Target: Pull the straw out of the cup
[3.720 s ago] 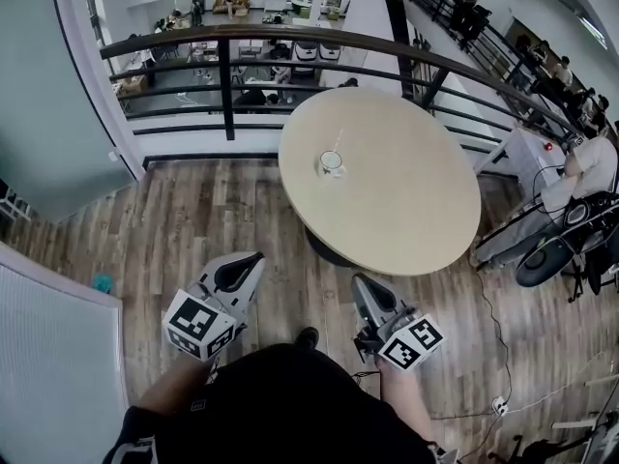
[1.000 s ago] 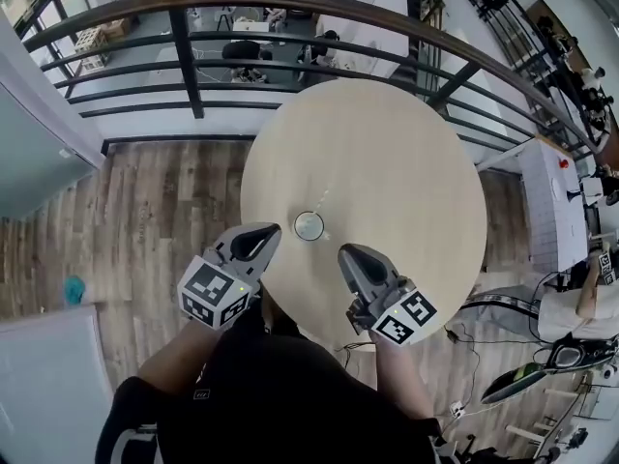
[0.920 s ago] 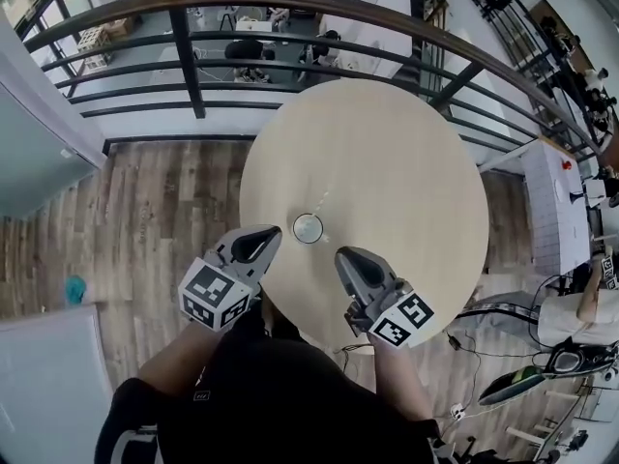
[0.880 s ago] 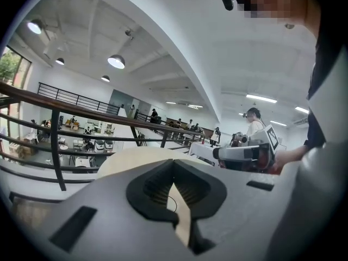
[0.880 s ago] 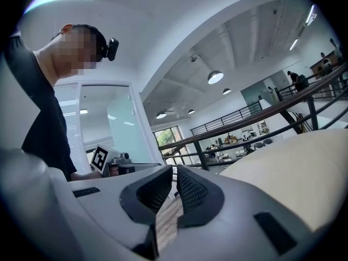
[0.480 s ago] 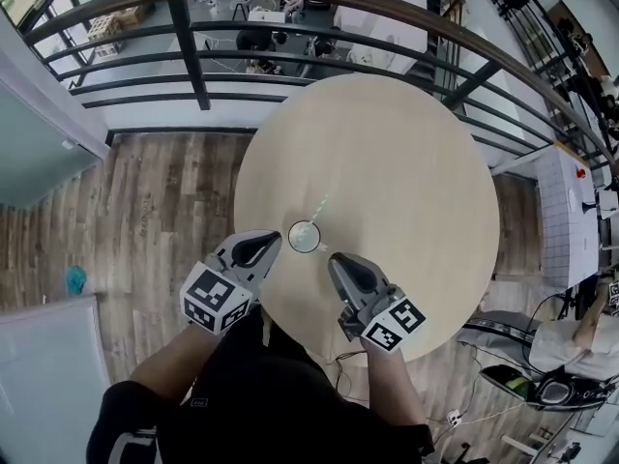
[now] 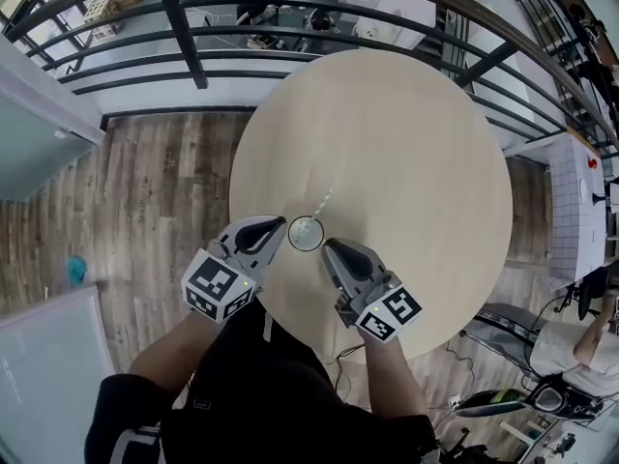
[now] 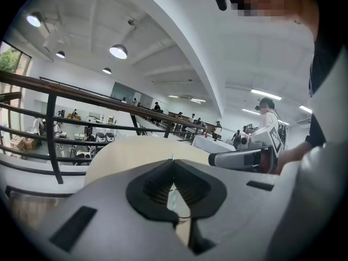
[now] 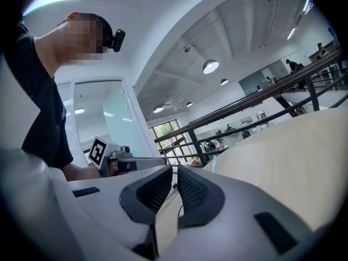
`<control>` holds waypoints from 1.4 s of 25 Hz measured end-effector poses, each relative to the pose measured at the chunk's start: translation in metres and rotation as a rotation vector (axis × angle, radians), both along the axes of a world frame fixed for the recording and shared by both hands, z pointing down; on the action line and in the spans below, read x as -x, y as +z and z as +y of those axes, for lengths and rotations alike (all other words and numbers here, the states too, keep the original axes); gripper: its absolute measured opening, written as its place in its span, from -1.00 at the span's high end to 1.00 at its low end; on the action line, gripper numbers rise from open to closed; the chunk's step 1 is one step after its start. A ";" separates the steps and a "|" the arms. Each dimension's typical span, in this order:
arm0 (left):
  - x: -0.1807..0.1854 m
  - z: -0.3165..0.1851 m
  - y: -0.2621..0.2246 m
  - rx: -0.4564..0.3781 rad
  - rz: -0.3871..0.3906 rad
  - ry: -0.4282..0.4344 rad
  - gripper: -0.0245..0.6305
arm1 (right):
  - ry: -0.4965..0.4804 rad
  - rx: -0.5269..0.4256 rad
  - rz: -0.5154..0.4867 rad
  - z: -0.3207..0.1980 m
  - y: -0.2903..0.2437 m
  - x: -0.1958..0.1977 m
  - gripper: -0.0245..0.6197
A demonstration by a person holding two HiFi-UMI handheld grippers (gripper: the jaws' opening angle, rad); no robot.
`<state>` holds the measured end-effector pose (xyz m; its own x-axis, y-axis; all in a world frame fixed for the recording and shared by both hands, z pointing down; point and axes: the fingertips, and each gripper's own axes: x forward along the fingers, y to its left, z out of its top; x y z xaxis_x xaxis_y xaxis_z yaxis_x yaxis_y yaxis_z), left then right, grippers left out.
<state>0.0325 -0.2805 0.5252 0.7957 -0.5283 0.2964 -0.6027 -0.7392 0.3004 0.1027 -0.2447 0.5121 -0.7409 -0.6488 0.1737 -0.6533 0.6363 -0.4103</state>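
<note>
There is one round worktop (image 7: 406, 162), and on it stands one cup (image 7: 306, 234) with one straw (image 7: 323, 201). Two grippers are in view, the left gripper (image 7: 276, 224) and the right gripper (image 7: 329, 247), each carrying one marker cube (image 7: 219, 287), two cubes in all. One person (image 7: 290, 404) holds them. One dark railing (image 7: 184, 27) curves beyond the worktop.

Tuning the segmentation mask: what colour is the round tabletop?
The tabletop is plain pale beige, no pattern; the head view shows it best.
</note>
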 end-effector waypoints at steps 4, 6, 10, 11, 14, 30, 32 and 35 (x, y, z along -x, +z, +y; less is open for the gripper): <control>-0.006 -0.008 0.009 0.001 0.011 0.022 0.90 | 0.007 0.017 0.018 -0.008 0.014 -0.003 0.85; -0.010 -0.009 0.016 0.003 0.008 0.039 0.90 | 0.016 0.022 0.025 -0.011 0.019 -0.006 0.85; -0.011 -0.013 0.030 0.013 0.004 0.054 0.90 | 0.035 0.017 0.050 -0.020 0.027 -0.007 0.85; -0.010 -0.012 0.033 0.018 0.005 0.057 0.90 | 0.036 0.019 0.057 -0.021 0.030 -0.006 0.84; -0.009 -0.010 0.042 0.019 0.002 0.071 0.90 | 0.022 0.020 0.083 -0.022 0.040 -0.002 0.70; -0.017 -0.019 0.078 0.017 0.013 0.113 0.90 | 0.010 0.080 0.190 -0.042 0.097 0.000 0.31; -0.019 -0.021 0.079 0.015 0.015 0.112 0.90 | -0.002 0.089 0.204 -0.044 0.104 0.003 0.31; -0.024 -0.025 0.080 0.001 0.014 0.113 0.90 | -0.018 0.086 0.213 -0.047 0.108 0.007 0.31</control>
